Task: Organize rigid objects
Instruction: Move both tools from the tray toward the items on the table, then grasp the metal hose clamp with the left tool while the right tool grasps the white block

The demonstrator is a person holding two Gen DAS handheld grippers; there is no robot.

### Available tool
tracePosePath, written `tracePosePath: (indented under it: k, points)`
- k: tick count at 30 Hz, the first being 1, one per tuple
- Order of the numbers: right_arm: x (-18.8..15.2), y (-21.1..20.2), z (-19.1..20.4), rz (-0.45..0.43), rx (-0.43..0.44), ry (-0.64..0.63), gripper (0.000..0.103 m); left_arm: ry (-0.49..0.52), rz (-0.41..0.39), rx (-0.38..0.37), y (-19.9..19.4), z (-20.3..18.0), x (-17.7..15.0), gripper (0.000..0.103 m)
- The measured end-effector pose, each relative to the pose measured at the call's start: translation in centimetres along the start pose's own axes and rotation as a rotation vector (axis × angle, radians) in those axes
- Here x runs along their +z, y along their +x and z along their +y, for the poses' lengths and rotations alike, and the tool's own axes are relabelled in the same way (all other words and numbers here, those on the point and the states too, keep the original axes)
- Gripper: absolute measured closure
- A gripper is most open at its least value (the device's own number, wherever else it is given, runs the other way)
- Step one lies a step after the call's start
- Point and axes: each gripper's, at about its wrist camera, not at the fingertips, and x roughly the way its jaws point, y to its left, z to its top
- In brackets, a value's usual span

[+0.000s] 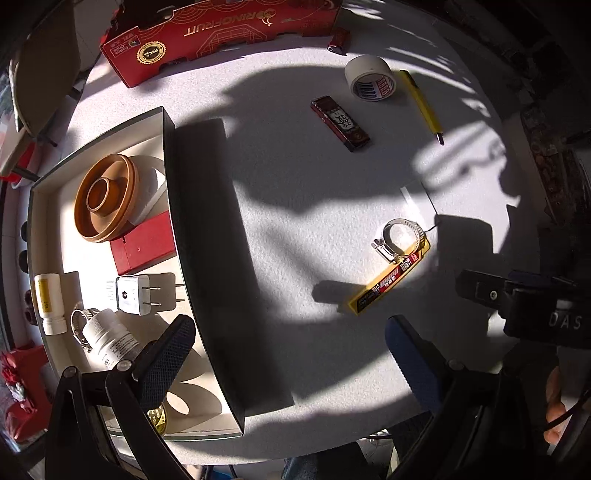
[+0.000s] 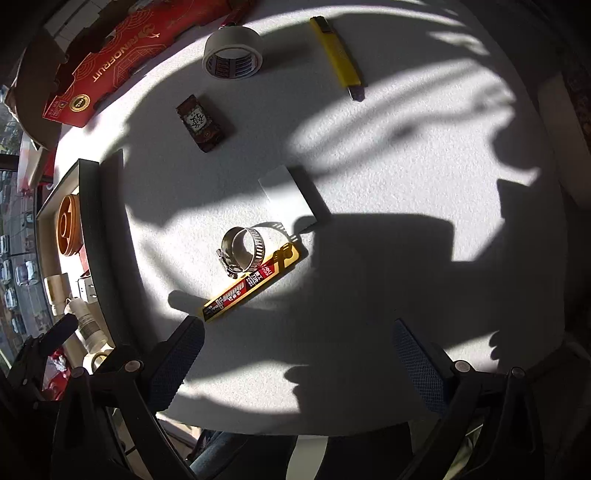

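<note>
Readable print
"RINOFRUIT" runs along the red carton (image 1: pixel 221 33); "DAS" shows on the other gripper's black body (image 1: pixel 546 317)

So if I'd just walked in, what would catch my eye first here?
Probably the shiny metal hose clamp lit by the sun mid-table, resting on a yellow blade pack. To the left sits an open box holding an orange ring-shaped dish, a white plug and small bottles. At the far edge lie a roll of tape, a yellow utility knife and a red fruit carton.
</note>
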Motion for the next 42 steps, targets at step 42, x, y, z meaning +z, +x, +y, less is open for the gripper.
tracePosePath:
  k: [42]
  points:
    - [8.5, 6.1, 3.9, -0.022, -0.134, -0.388, 0.0, -0.201, 0.002, 0.119, 6.3, 2.5, 6.0, 0.0]
